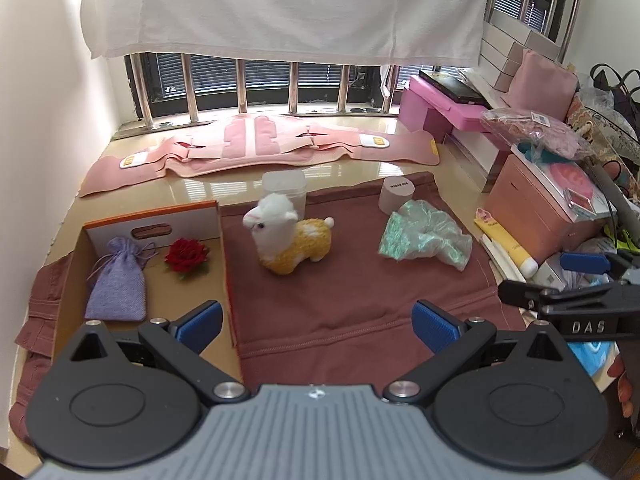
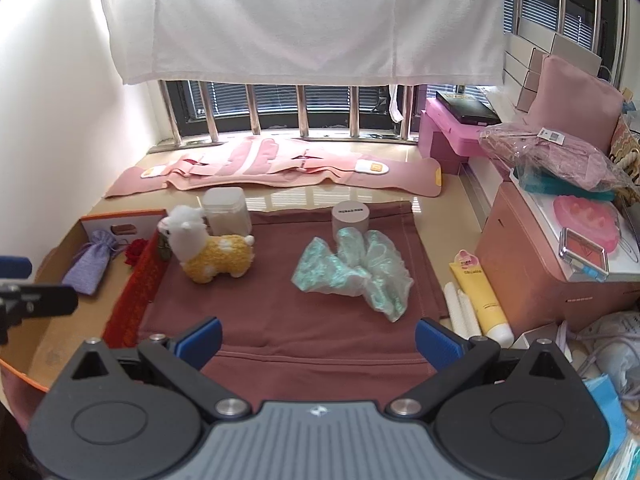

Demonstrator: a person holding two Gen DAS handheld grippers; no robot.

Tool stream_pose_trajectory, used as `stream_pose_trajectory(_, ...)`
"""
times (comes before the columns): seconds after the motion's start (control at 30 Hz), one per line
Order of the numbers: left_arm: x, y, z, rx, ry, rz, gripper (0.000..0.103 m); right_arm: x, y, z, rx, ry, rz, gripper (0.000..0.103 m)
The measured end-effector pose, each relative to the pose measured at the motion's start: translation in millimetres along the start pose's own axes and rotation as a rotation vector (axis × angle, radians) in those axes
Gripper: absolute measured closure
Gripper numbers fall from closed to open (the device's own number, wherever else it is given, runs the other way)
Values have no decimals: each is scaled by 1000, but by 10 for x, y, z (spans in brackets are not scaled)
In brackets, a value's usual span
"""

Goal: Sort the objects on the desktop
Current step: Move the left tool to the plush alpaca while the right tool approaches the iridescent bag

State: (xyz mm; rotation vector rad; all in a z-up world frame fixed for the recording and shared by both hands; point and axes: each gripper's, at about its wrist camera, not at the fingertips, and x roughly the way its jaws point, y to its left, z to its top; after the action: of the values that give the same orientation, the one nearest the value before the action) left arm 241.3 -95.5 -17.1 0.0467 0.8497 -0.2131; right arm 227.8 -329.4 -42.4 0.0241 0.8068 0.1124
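A white and yellow plush alpaca stands on a maroon cloth. Right of it lies a crumpled mint green lace fabric, with a small grey round tin behind it. A clear jar stands behind the alpaca. A cardboard box at the left holds a purple pouch and a red rose. My left gripper is open near the cloth's front edge. My right gripper is open too, nothing between its fingers.
A pink padded belt lies by the barred window. Pink boxes, a yellow tube and assorted clutter crowd the right side. A white towel hangs overhead.
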Motion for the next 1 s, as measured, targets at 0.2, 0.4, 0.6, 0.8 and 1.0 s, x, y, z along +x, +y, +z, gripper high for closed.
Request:
stream_pose_trajectory(0.2, 314, -63, 149, -23, 11, 46, 0, 272, -122, 66, -43, 8, 3, 0)
stream_pose_trajectory(0.4, 734, -71, 301, -33, 21, 53, 0, 622, -181, 142, -63, -2, 7, 0)
stream_pose_trajectory(0.6, 1191, -66, 425, -51, 15, 139, 0, 980, -253, 304, -52, -22, 3, 0)
stream_pose_trajectory(0.8, 1569, 2, 494, -108, 28, 169, 0, 1314, -348, 405, -42, -17, -20, 0)
stream_pose_trajectory(1.0, 1745, -5, 504, -102, 34, 193, 0, 1528, -409, 454, -44, -17, -39, 0)
